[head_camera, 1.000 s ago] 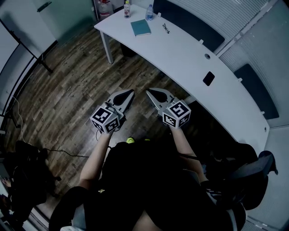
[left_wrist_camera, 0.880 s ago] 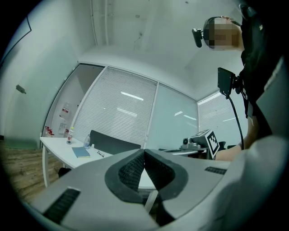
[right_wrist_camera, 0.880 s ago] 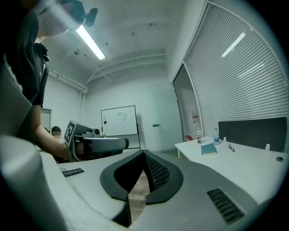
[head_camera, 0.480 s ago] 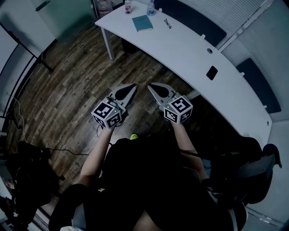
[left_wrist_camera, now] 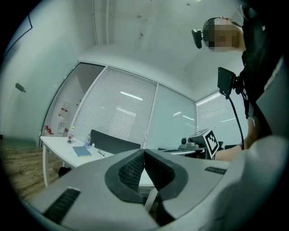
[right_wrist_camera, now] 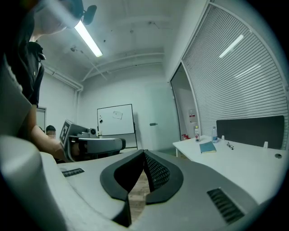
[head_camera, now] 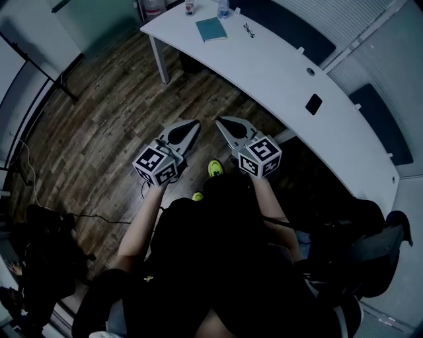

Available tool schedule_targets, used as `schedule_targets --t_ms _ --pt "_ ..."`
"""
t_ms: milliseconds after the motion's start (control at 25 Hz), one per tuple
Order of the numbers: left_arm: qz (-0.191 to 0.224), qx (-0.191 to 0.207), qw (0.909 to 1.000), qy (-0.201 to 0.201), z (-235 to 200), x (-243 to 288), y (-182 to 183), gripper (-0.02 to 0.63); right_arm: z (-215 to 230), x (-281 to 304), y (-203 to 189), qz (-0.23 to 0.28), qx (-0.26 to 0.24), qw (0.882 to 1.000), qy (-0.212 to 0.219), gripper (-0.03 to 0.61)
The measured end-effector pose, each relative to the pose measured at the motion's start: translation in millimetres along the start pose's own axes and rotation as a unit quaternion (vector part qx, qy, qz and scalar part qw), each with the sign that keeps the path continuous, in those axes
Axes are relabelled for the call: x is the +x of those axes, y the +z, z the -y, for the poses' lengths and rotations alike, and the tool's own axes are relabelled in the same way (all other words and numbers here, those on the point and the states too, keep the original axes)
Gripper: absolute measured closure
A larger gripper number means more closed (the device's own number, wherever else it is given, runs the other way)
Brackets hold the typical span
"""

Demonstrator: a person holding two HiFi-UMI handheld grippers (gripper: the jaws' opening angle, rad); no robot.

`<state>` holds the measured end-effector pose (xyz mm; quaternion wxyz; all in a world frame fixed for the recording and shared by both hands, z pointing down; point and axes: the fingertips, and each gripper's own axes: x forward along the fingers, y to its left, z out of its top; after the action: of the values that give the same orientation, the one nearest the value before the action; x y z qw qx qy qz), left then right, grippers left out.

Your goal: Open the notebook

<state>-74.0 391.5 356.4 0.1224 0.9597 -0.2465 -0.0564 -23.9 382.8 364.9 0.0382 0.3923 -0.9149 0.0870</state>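
Observation:
A teal notebook [head_camera: 211, 29] lies closed near the far left end of the long white table [head_camera: 284, 86]; it also shows in the left gripper view as the notebook [left_wrist_camera: 81, 151] and in the right gripper view as the notebook [right_wrist_camera: 208, 147]. Both grippers hang over the wooden floor, well short of the table. My left gripper [head_camera: 195, 123] is shut with nothing in it. My right gripper [head_camera: 219, 121] is shut and empty too, side by side with the left.
Two bottles [head_camera: 190, 8] and a pair of glasses [head_camera: 248, 29] sit by the notebook. A black phone [head_camera: 313, 103] lies further along the table. A dark chair [head_camera: 370, 257] stands at the right, a whiteboard stand [head_camera: 39, 59] at the left.
The view has shifted a little towards the table, so the notebook sits higher in the head view. A yellow-green shoe now shows below the grippers. Both stay shut.

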Motion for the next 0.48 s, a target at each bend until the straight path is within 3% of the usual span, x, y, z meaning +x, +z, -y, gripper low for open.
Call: schedule_targets --t_ms 480 --pt "0.006 -0.01 0.9996 0.026 -46 29 -5 0.604 49 43 -10 -0.022 0.007 1.0 0.02 0.571"
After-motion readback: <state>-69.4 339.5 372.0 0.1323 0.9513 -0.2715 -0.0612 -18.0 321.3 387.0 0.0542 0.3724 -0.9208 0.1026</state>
